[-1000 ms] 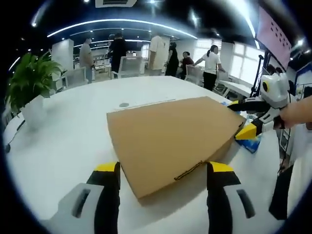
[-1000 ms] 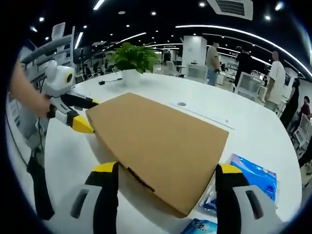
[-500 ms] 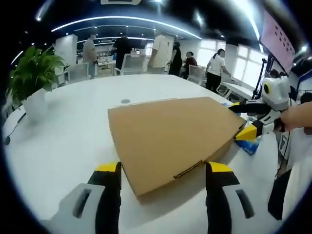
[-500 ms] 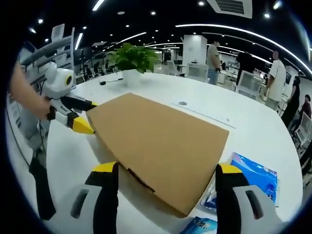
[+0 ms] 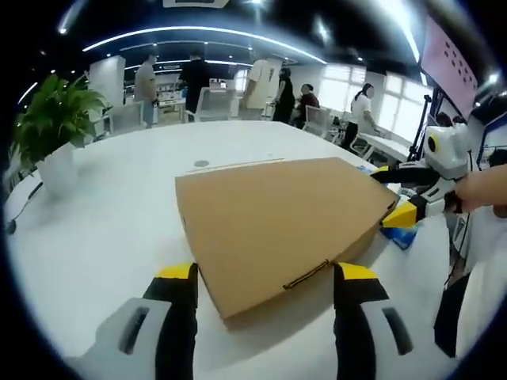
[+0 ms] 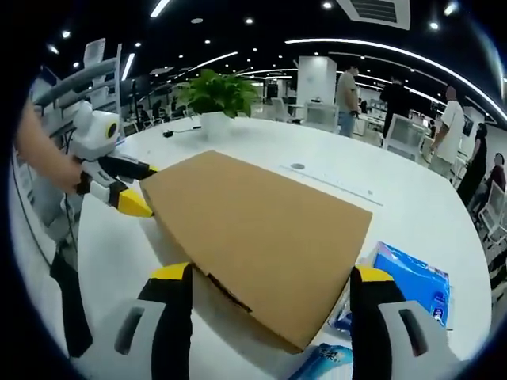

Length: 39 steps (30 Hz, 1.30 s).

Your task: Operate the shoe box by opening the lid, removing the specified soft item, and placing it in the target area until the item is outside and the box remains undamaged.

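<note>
Bright, even indoor light falls from curved ceiling light strips (image 5: 198, 33) and small recessed spotlights (image 6: 329, 6). The glossy white table (image 5: 103, 229) glares faintly; the flat brown cardboard box (image 5: 277, 222) casts a soft shadow along its near edge. Fisheye distortion bends straight lines toward the edges. Distant standing people (image 5: 261, 79) appear slightly blurred.

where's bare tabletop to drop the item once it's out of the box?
Bare table between the shoe box and the potted plant, and beyond the box's far edge. Crowded on the right claw's side: blue packets lie against the box there.
</note>
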Available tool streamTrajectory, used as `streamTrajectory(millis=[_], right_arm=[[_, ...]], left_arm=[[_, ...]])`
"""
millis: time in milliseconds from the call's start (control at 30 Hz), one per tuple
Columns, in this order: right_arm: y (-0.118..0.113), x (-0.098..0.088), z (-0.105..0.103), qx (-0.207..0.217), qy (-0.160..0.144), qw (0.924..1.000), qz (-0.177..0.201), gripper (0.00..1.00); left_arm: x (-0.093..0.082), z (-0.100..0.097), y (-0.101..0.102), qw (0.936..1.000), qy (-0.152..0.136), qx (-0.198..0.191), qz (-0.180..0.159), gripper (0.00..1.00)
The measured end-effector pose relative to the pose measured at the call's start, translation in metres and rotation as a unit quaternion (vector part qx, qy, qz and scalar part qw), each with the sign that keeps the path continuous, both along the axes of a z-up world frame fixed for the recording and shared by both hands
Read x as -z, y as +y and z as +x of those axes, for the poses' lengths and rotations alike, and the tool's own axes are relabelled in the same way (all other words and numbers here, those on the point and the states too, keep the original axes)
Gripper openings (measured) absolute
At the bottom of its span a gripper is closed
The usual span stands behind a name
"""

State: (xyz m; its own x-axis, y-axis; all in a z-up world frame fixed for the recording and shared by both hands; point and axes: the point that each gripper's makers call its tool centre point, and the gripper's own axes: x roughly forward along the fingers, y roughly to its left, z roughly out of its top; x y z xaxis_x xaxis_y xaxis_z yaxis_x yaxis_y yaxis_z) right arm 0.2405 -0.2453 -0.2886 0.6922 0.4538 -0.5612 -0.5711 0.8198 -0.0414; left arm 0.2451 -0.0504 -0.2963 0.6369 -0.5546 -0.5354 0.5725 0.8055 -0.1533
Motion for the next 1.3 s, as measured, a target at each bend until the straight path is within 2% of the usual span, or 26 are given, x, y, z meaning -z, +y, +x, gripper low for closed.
streamTrajectory(millis=[633,1300], right_arm=[[-0.003,0.000,-0.018,0.003,0.006,1.0000,-0.003,0.82],[-0.003,0.000,-0.027,0.008,0.007,0.9999,-0.004,0.82]], left_arm=[[0.001,-0.016,-0.001,0.9999,0.003,0.012,0.004,0.69],[0.002,-0.024,-0.001,0.9997,0.005,0.019,0.016,0.68]])
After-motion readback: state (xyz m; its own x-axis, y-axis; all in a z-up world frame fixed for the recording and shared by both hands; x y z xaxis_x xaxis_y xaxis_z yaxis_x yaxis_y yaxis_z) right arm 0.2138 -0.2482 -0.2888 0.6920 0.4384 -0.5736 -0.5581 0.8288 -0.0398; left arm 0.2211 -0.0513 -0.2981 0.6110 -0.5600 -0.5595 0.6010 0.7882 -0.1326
